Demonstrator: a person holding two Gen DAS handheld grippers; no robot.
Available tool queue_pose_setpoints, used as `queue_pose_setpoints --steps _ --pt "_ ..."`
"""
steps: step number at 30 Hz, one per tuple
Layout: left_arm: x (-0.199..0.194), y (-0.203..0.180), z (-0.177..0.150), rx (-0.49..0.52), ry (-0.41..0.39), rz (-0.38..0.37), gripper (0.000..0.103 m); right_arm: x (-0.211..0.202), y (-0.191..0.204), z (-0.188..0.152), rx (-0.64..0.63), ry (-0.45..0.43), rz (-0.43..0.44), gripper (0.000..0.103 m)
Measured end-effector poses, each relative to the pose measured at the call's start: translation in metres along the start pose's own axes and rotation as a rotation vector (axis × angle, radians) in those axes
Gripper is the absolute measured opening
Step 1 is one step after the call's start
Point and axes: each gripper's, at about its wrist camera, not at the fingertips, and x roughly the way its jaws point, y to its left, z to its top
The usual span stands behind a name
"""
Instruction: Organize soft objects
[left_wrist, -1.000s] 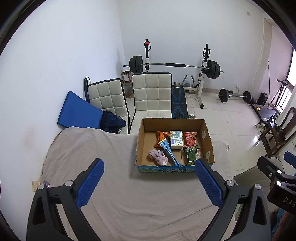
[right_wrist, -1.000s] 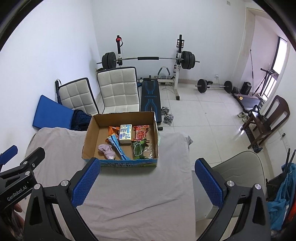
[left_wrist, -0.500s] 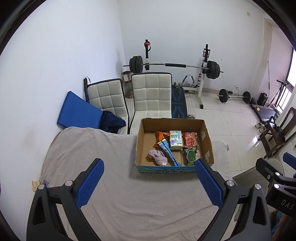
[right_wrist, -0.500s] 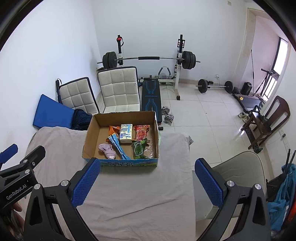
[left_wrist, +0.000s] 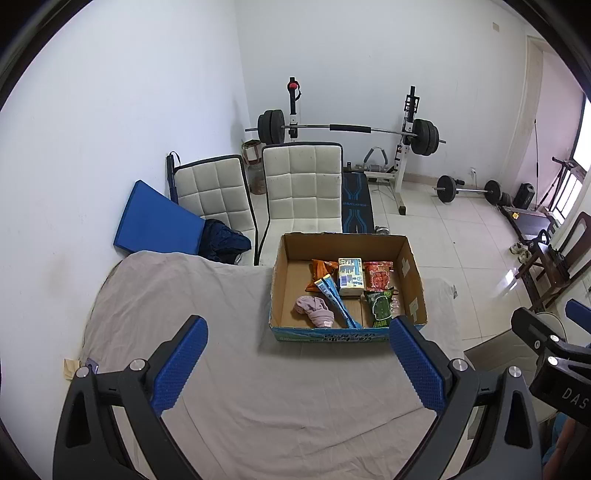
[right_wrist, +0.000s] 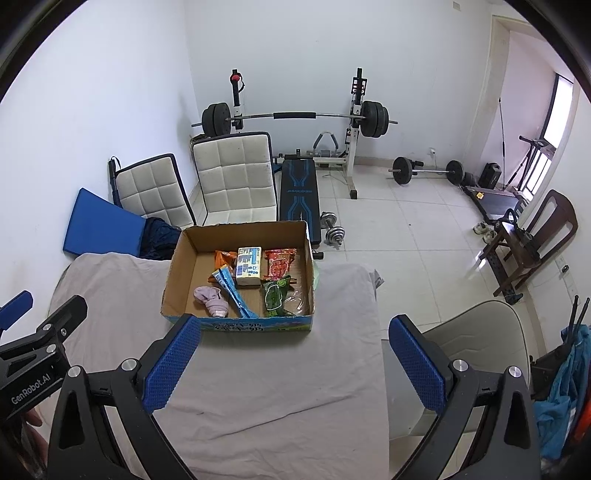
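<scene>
An open cardboard box (left_wrist: 412, 273) (right_wrist: 173, 275) stands on a table covered with a grey cloth (left_wrist: 177, 306) (right_wrist: 280, 369). Inside lie a pink soft cloth (left_wrist: 314, 311) (right_wrist: 212, 300), a long blue packet (left_wrist: 334, 297) (right_wrist: 232, 291), a white and blue carton (left_wrist: 350, 276) (right_wrist: 249, 266), a red packet (left_wrist: 377, 275) (right_wrist: 279, 263), an orange packet (left_wrist: 319, 271) and a green packet (left_wrist: 380, 308) (right_wrist: 275, 297). My left gripper (left_wrist: 297, 365) is open and empty, in front of the box. My right gripper (right_wrist: 293, 365) is open and empty, in front of the box's right corner.
Two white padded chairs (left_wrist: 301, 192) (right_wrist: 236, 177) stand behind the table. A blue mat (left_wrist: 155, 221) leans on the left wall. A barbell rack (left_wrist: 347, 127) and a bench (right_wrist: 299, 192) stand at the back. A grey chair (right_wrist: 472, 332) is right of the table.
Both grippers have drifted only slightly; the box sits a little lower and closer in the right wrist view. Both stay open and empty.
</scene>
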Motion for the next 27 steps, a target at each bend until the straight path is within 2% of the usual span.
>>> queue_pose_setpoints --steps 27 --pt "0.0001 -0.0010 -0.0015 -0.003 -0.003 -0.002 0.101 -0.0028 -0.0088 0.0030 0.001 -0.009 -0.011 0.103"
